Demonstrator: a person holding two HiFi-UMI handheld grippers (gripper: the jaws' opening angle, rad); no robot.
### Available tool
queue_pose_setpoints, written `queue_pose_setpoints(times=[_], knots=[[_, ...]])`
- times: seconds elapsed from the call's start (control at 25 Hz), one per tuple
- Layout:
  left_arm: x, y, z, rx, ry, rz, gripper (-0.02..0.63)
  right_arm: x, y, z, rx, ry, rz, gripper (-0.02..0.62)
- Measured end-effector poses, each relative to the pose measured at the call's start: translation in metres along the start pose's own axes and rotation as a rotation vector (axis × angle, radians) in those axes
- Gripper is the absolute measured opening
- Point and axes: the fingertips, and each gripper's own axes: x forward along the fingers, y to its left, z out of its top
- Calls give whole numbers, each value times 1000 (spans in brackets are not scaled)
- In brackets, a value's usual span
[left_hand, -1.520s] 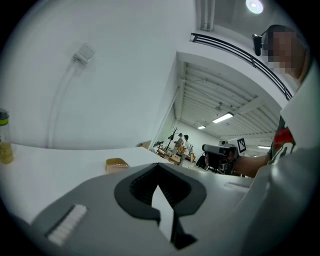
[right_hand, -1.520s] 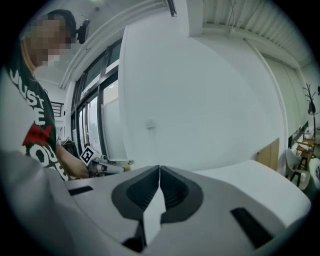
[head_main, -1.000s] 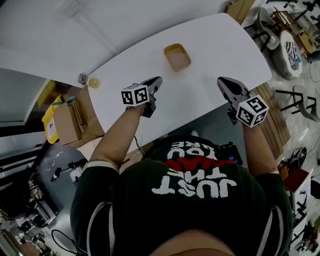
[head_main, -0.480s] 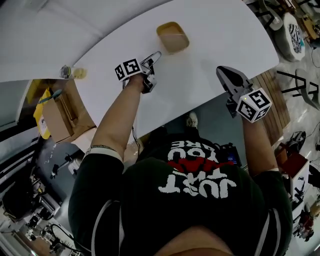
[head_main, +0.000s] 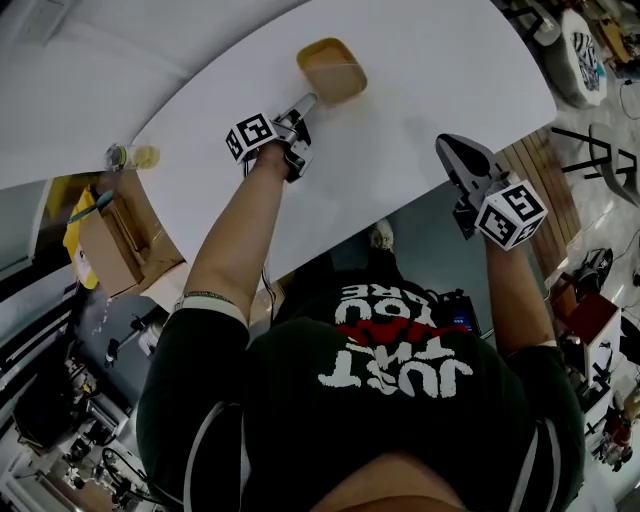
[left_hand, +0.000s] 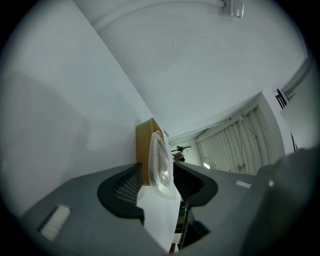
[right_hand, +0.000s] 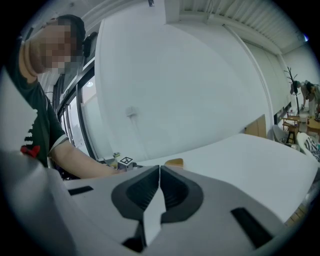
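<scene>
the right gripper (head_main: 449, 150) hangs at the near edge of the worktop (head_main: 430, 80), fingers pressed together on nothing. further out, the left gripper (left_hand: 157, 171) has its fingers apart, straddling the near rim of the tan container (head_main: 332, 70) and its clear lid (left_hand: 161, 159). i'd seat the fingers deeper and level before squeezing; that thin lid edge looks likely to flex or slip.

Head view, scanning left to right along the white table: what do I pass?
Small clear bottle with yellow contents → left gripper → tan rectangular container with a clear lid → right gripper
</scene>
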Motion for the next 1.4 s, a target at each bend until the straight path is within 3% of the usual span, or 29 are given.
queue_pose_setpoints(times=[0.08, 0.24, 0.56, 0.8, 1.16, 1.4], knots=[[4, 0, -1, -16, 0, -8, 190, -2, -4, -1, 5, 1, -5, 8], [4, 0, 0, -49, -28, -18, 53, -2, -7, -3, 11, -1, -8, 8], [-4, -19, 12, -131, -104, -128, 32, -5, -8, -1, 14, -3, -11, 8], [-8, -43, 18, -143, -130, -203, 31, -8, -9, 7, -2, -12, -23, 8], [-24, -98, 37, -75, -150, -263, 31, -3, -17, 35, -66, -23, -95, 8], [-40, -146, 50, 70, -169, -263, 29, -10, -15, 66, -108, -57, -121, 8]])
